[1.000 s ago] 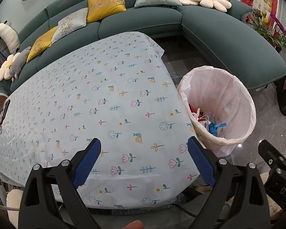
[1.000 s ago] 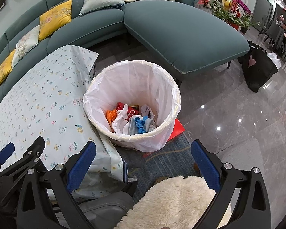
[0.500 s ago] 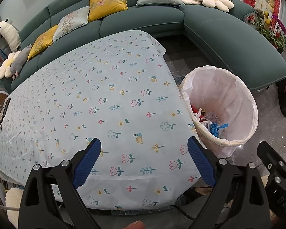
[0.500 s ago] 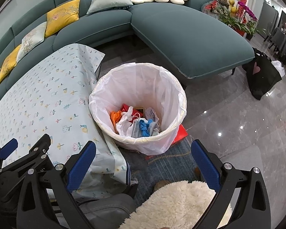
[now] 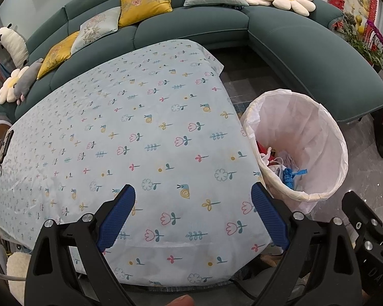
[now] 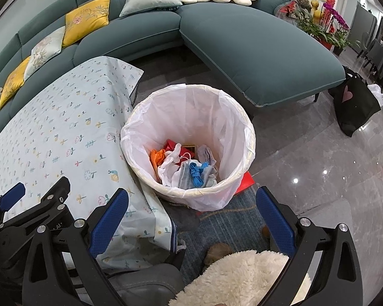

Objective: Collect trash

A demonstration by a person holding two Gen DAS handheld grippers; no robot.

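Living room: teal sectional sofa [image 5: 306, 40] wraps the far side, glossy tile floor [image 6: 319, 178] to the right.

Trash [image 6: 189, 163] is all in the bin [image 6: 245, 137]: orange, red, white and blue scraps piled at the bottom of the white liner. Bin stands on the floor hard against the right edge of the worktop [image 5: 140, 140], liner possibly touching the overhanging cloth. Placed there presumably so items go straight off the edge and in.

Worktop is covered by a pale blue floral cloth, and no loose trash shows on it from either camera. The far left corner is compressed by the fisheye, so can't fully rule out something small there. A red flat thing [image 6: 245, 182] pokes out from under the bin on the rug; can't tell if it's trash or a base.

Left claw [image 5: 192, 216] hangs over the near edge of the worktop, jaws spread wide, nothing between the blue pads. Right claw [image 6: 191, 219] is off the near right corner, aimed down at the bin mouth from above, also spread wide and empty. Both sit side by side; each shows at the edge of the other's view.

Read: collection looks done or nearly so. Both claws are empty and clear of the bin, consistent with a finished drop. Only open item is that red piece by the bin.
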